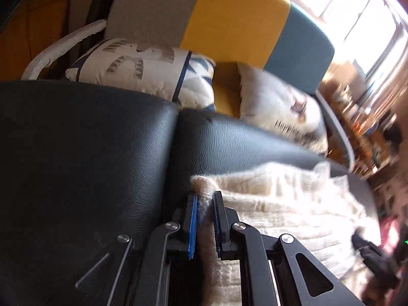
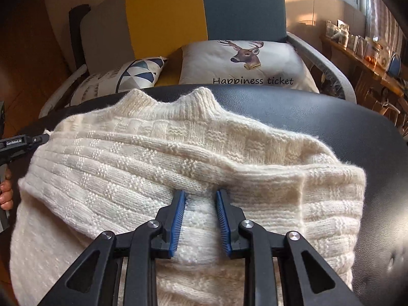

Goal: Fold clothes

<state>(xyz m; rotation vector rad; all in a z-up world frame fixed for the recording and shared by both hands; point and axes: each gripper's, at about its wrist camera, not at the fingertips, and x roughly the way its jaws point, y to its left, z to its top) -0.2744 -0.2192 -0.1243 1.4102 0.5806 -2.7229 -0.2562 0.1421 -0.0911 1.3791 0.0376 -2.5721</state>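
Cream knit sweater (image 2: 178, 158) lies on a black leather surface (image 2: 331, 127), collar toward the far edge, body bunched in folds across the middle; right side of the garment stops short of the right edge.

Left tool (image 1: 205, 199): jaws drawn close together, clamped on a rolled edge of the sweater (image 1: 267, 204) beside the seam between two black cushions (image 1: 89, 140). Same tool shows at the left edge of the right wrist view (image 2: 23, 141), touching the sweater's left side, with a hand (image 2: 5, 191) on its grip.

Right tool (image 2: 200, 197): jaws apart, blue pads (image 2: 178, 219) either side of a knit fold at the near edge; not closed on it.

Beyond the far edge: deer cushion (image 2: 244, 63) and triangle-print cushion (image 2: 137, 74) on a grey, yellow and teal sofa (image 2: 165, 17)
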